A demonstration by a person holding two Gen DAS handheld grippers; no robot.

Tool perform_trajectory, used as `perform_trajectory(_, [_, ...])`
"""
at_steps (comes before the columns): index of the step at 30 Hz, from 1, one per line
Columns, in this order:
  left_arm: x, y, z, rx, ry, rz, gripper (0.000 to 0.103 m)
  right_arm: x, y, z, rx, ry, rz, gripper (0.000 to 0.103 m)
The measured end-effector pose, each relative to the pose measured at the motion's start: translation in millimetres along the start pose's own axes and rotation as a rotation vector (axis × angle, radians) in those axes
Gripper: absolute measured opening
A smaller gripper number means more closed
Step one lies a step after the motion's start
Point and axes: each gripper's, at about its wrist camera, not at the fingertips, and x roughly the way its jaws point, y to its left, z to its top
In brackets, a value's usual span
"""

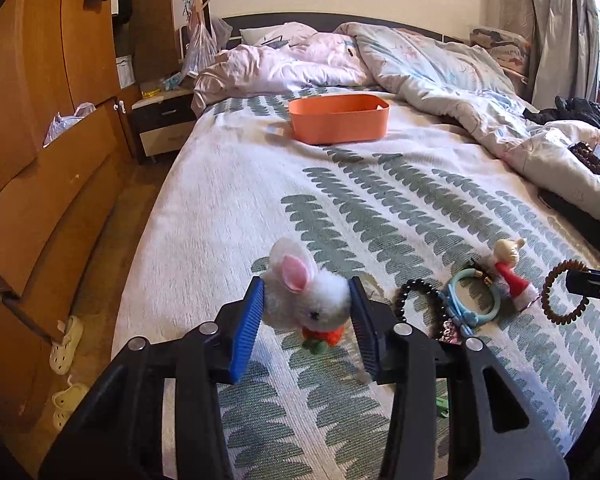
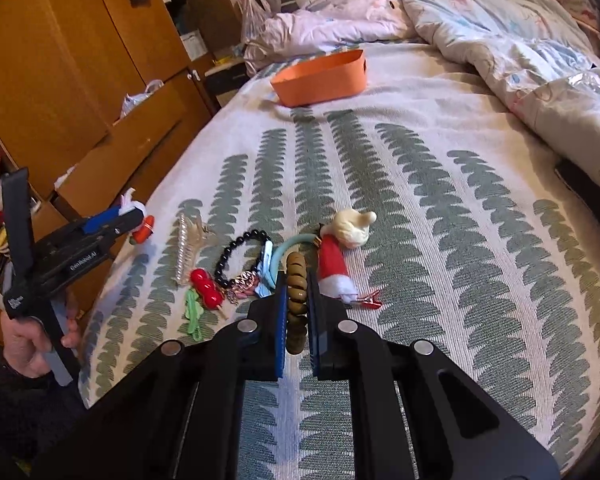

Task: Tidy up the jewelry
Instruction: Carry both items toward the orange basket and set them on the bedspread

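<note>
My left gripper (image 1: 306, 292) is shut on a white plush bunny with a carrot (image 1: 308, 300), held above the bed. My right gripper (image 2: 298, 280) is shut on a brown spiral hair tie (image 2: 297, 292), which also shows in the left wrist view (image 1: 556, 300). On the bedspread lie a black bead bracelet (image 2: 236, 256), a light blue hair tie (image 2: 288, 250), a Santa clip (image 2: 340, 252), a clear claw clip (image 2: 186, 248), a red cherry piece (image 2: 206, 288) and a green tie (image 2: 194, 312). An orange bin (image 1: 338, 118) stands far up the bed, also in the right wrist view (image 2: 320, 76).
A rumpled duvet (image 1: 440, 80) covers the bed's far and right side. A wooden wardrobe (image 1: 40, 120) and a nightstand (image 1: 162, 124) stand left of the bed. Slippers (image 1: 66, 344) lie on the floor.
</note>
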Motion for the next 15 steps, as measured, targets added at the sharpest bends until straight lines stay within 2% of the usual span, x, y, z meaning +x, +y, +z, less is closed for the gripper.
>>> perform_trajectory(7, [-9,-6,16,0.006,-0.051,-0.020,0.044,-14,10,24,-0.020,-0.051,0.012,0.009])
perform_trajectory(15, [2,-12,57,0.024,-0.084,-0.007,0.044,0,20,86,-0.071,-0.052,0.020,0.009])
